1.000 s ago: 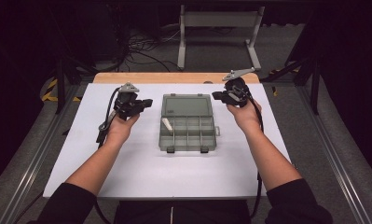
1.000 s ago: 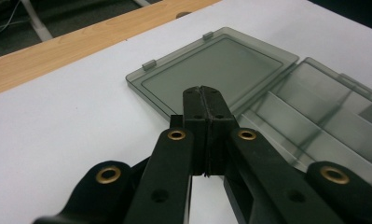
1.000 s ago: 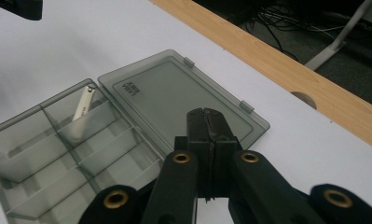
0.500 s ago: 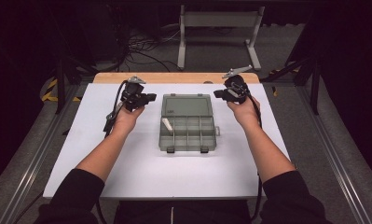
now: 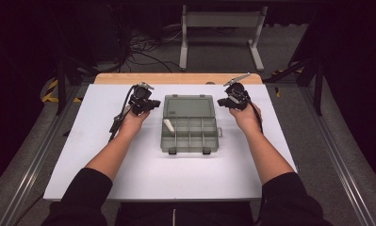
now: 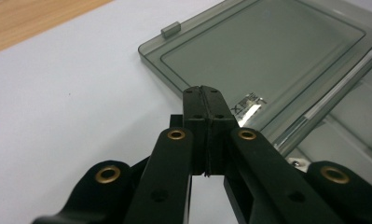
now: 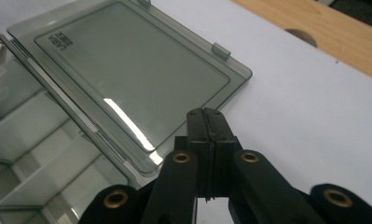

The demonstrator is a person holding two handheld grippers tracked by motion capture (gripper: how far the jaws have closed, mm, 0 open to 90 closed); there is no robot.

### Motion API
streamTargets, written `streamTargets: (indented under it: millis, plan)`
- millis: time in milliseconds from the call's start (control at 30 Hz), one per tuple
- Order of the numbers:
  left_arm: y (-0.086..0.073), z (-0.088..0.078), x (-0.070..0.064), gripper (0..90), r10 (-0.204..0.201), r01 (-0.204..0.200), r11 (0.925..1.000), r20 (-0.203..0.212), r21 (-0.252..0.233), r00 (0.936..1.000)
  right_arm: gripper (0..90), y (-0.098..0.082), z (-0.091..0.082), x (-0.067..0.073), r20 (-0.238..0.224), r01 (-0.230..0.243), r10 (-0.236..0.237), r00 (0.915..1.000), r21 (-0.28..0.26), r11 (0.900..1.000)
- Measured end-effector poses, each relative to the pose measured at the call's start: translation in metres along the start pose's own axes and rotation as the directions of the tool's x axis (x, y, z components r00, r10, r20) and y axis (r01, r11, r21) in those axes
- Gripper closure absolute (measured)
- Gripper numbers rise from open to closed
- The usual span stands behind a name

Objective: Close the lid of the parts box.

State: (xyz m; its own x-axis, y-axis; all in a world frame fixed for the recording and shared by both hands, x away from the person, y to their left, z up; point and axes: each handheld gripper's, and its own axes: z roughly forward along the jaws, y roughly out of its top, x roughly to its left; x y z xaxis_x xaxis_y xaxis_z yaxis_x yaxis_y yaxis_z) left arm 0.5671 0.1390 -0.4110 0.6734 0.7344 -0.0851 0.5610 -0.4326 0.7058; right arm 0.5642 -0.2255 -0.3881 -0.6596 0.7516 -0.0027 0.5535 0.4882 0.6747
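A grey see-through compartment box [image 5: 190, 136] lies open in the middle of the white table, its lid [image 5: 189, 107] folded flat toward the far side. A small white piece [image 5: 168, 125] rests in the box's left compartment. My left gripper [image 5: 151, 103] hovers just left of the lid, shut, with nothing between its jaws; its own view has the tips [image 6: 203, 91] over the lid's [image 6: 267, 51] corner. My right gripper [image 5: 221, 102] is just right of the lid, also shut and empty, tips [image 7: 206, 114] beside the lid's [image 7: 132, 70] edge.
The white table top [image 5: 105, 160] has a wooden strip [image 5: 176, 78] along its far edge. Metal rails [image 5: 35, 155] run down both sides. Behind the table are a metal stand [image 5: 221, 28] and loose cables [image 5: 143, 47] on the floor.
Both hands have come down and inward toward the box's lid, the left one moving right, the right one slightly left. Both grippers stayed shut.
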Motion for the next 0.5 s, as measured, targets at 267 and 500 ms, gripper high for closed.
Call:
streamTargets:
  millis: [267, 500]
  plan:
    - [-0.005, 0.010, 0.003, 89.8, -0.032, 0.032, 0.9992, 0.018, 0.025, 0.9993, 90.0, -0.006, 0.012, -0.001, 0.000, -0.008, 0.008, 1.0000, 0.032, 0.999]
    - [-0.011, 0.019, 0.003, 89.8, -0.037, 0.036, 0.9980, 0.028, 0.053, 0.9989, 90.0, -0.015, 0.023, -0.001, -0.007, -0.011, 0.011, 0.9999, 0.059, 0.998]
